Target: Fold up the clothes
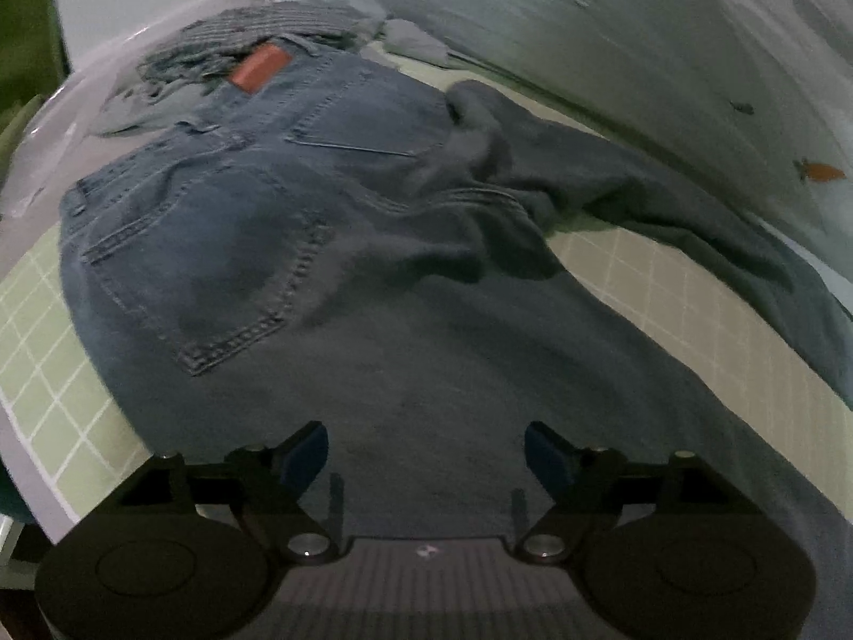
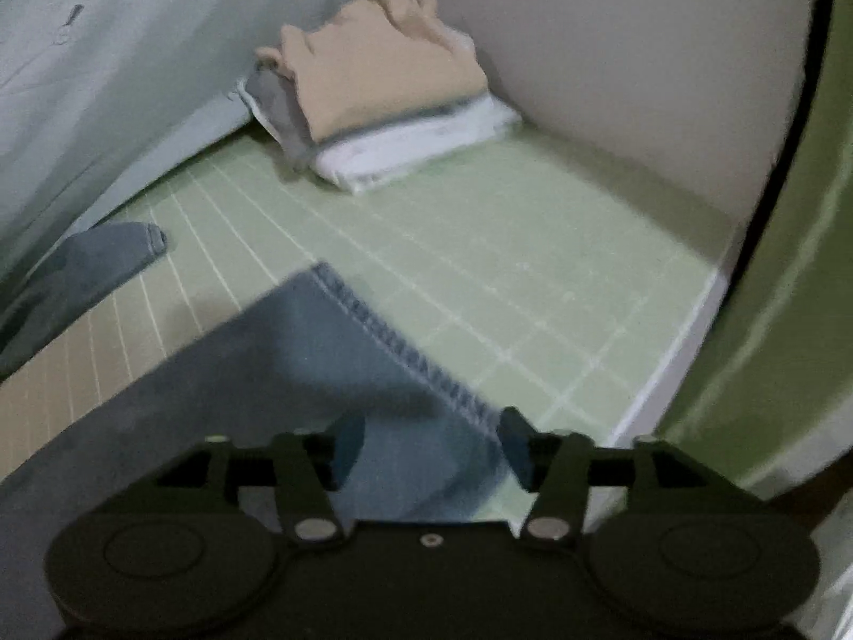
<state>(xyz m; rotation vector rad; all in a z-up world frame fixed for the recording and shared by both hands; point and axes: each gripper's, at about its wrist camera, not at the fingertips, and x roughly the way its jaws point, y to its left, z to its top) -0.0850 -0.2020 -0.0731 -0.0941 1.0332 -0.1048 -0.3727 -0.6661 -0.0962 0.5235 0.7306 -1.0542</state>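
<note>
Left wrist: one jeans [image 1: 330, 245], left tool [image 1: 426, 453] spread; right tool [image 2: 432, 448] spread, one folded stack [image 2: 384, 106]

- A pair of jeans [image 1: 298, 224] is spread flat on a grid mat [image 1: 48, 352], back pockets up.
- More clothes [image 1: 250, 48] are heaped behind the waistband, at the far end of the mat.
- One leg [image 1: 666, 197] is bent off to the right, near the wall [image 1: 613, 42].
- In the right wrist view, a leg hem [image 2: 405, 352] lies on the mat, just before the right gripper [image 2: 432, 450].
- A stack of folded clothes [image 2: 384, 101] is set in the far corner, against the wall.
</note>
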